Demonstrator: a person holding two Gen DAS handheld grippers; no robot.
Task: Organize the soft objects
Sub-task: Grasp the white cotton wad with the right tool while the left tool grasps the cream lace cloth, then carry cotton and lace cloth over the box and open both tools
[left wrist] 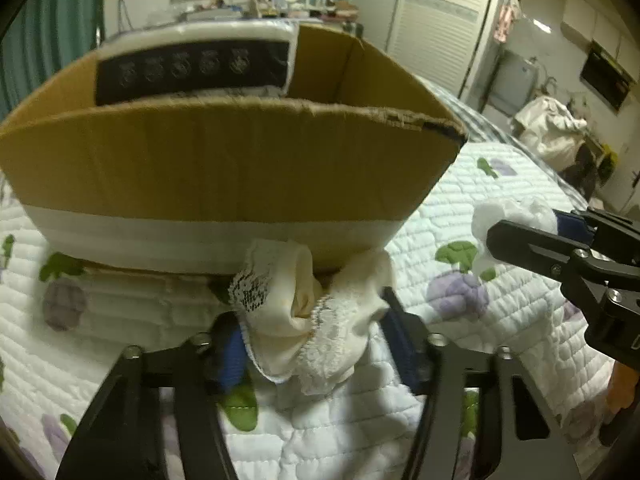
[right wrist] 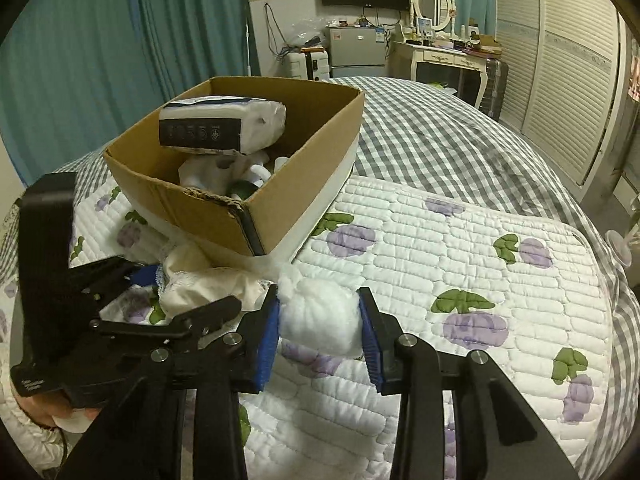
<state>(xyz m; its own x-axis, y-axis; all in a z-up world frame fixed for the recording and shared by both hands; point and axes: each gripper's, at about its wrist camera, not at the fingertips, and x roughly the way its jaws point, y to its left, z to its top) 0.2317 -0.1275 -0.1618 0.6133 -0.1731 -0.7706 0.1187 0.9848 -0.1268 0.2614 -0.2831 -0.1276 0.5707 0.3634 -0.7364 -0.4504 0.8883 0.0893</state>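
A cardboard box (left wrist: 224, 168) stands on the bed, also in the right wrist view (right wrist: 312, 148). A tissue pack (right wrist: 224, 124) leans inside it over other soft items. My left gripper (left wrist: 316, 340) is shut on a cream and white sock bundle (left wrist: 312, 312), held just in front of the box's near wall. The sock bundle also shows in the right wrist view (right wrist: 200, 284). My right gripper (right wrist: 318, 320) is shut on a white cotton wad (right wrist: 320, 316), held above the quilt right of the box. The cotton wad shows at the right edge of the left wrist view (left wrist: 508, 212).
A white quilted pad with purple and green prints (right wrist: 460, 264) covers the near bed. A grey checked sheet (right wrist: 432, 136) lies beyond. A dressing table (right wrist: 444, 56), a small fridge (right wrist: 356, 52) and teal curtains (right wrist: 120, 60) stand at the far wall.
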